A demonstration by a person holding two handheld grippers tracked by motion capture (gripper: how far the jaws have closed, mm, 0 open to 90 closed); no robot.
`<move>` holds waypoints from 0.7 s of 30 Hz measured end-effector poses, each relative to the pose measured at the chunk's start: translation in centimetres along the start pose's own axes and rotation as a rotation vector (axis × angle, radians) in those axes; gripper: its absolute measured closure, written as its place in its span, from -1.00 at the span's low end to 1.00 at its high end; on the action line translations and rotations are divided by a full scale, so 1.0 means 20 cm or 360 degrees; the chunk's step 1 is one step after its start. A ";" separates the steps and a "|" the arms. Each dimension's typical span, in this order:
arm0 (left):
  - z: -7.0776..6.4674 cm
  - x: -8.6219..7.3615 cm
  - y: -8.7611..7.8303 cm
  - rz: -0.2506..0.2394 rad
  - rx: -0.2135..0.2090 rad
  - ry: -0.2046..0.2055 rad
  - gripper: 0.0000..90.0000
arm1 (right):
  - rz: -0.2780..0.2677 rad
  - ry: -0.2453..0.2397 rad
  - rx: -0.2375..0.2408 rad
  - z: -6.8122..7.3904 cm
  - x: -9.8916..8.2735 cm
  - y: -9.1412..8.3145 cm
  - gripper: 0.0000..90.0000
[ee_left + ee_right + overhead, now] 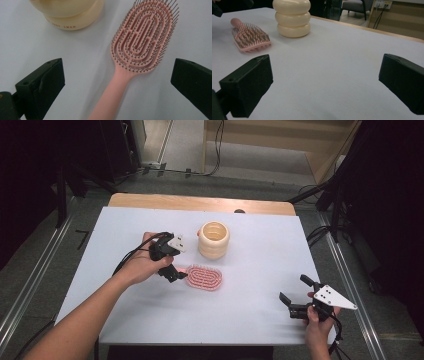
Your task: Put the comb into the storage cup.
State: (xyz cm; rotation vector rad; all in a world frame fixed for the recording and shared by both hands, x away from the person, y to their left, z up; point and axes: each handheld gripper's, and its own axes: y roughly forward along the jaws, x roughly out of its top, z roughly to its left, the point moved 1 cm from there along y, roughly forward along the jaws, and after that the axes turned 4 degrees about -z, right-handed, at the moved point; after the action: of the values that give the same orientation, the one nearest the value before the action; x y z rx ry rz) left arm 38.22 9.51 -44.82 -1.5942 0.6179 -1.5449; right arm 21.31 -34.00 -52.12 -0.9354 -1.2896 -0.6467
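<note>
High view: pink hairbrush (204,278) lies flat on the white desk (260,270), bristles up, head toward the right, handle toward the left. Cream ribbed cup (214,239) stands upright just behind the hairbrush, apart from it. Left tool (176,274) held in the left hand (142,265), sitting at the handle end of the hairbrush; contact with the handle cannot be judged from here. Right tool (295,295) held in the right hand (320,320) near the front right corner of the desk, well apart from hairbrush and cup, jaws spread. Left gripper view: both black jaws stand wide apart with the hairbrush (140,50) handle running up between them; neither jaw touches the handle, bare desk visible on both sides of it. Bristle head lies beyond the jaws, angled to upper right. Base of the cup (75,15) at the top left, near the head but not touching. Right gripper view: jaws wide apart, bare white desk (332,70) between them. Hairbrush (249,37) seen far off at upper left, bristles up, with the cup (292,17) just beside it, three stacked rings, upright. A wooden edge strip of the desk runs behind the white surface.
</note>
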 end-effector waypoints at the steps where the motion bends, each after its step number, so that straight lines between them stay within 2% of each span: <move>1: 0.00 0.00 0.01 0.0005 -0.0012 0.0001 -1.00 | -0.0001 0.0000 0.0000 0.00 0.00 0.00 -1.00; 13: 0.01 0.01 0.07 0.0085 -0.0084 0.0065 -1.00 | 0.0001 -0.0004 0.0002 0.00 0.00 0.00 -1.00; 21: 0.01 0.01 0.10 0.0134 -0.0088 0.0084 -0.92 | -0.0001 -0.0003 0.0005 0.00 0.00 0.00 -1.00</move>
State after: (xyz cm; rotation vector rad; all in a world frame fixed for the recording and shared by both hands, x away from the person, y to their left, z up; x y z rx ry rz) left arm 38.74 8.29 -46.38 -1.5524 0.7533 -1.5237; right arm 21.34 -33.99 -52.13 -0.9331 -1.2923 -0.6439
